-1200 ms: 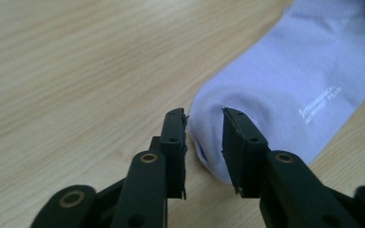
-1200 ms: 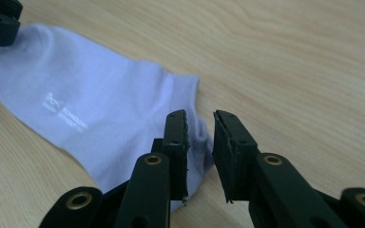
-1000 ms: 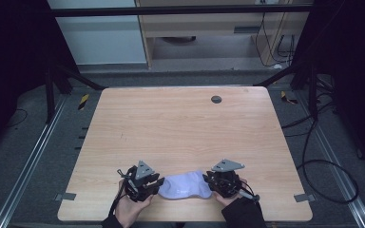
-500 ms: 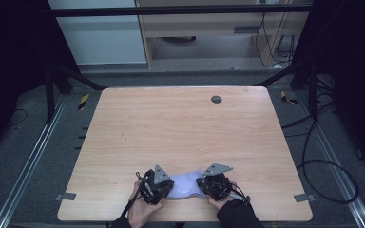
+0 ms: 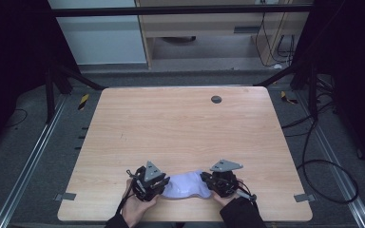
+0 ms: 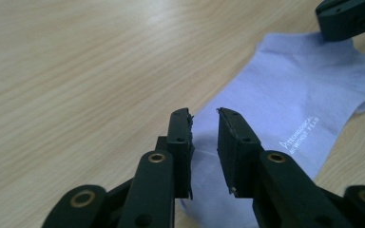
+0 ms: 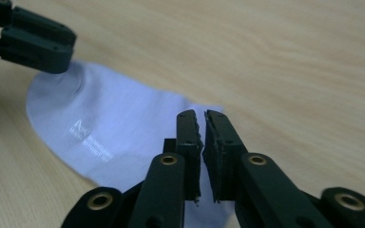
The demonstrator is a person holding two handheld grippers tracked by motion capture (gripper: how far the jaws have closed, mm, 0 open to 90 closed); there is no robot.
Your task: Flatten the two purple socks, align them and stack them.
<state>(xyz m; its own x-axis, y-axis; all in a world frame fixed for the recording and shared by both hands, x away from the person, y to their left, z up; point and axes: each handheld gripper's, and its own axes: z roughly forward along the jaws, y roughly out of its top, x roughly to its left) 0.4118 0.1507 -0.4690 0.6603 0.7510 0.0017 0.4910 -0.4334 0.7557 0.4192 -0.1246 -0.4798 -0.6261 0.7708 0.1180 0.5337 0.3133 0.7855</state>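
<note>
White print on the pale blue sock (image 6: 309, 85) seems to read "TECHNOLOGICAL", with a smaller, illegible line beneath

both grippers are held low near the desk's front edge, facing each other. the left gripper (image 5: 164, 183) is gripped by a hand (image 5: 135, 206), its jaws parted by a narrow gap. the right gripper (image 5: 205, 181) is held with its jaws almost closed, a thin slit left between them.

light wooden table (image 5: 180, 137) stands on grey floor (image 5: 28, 156) with metal rails. a wooden cabinet (image 5: 204, 33) and white panel (image 5: 100, 38) behind; surroundings dark, cables (image 5: 313, 142) at right.
</note>
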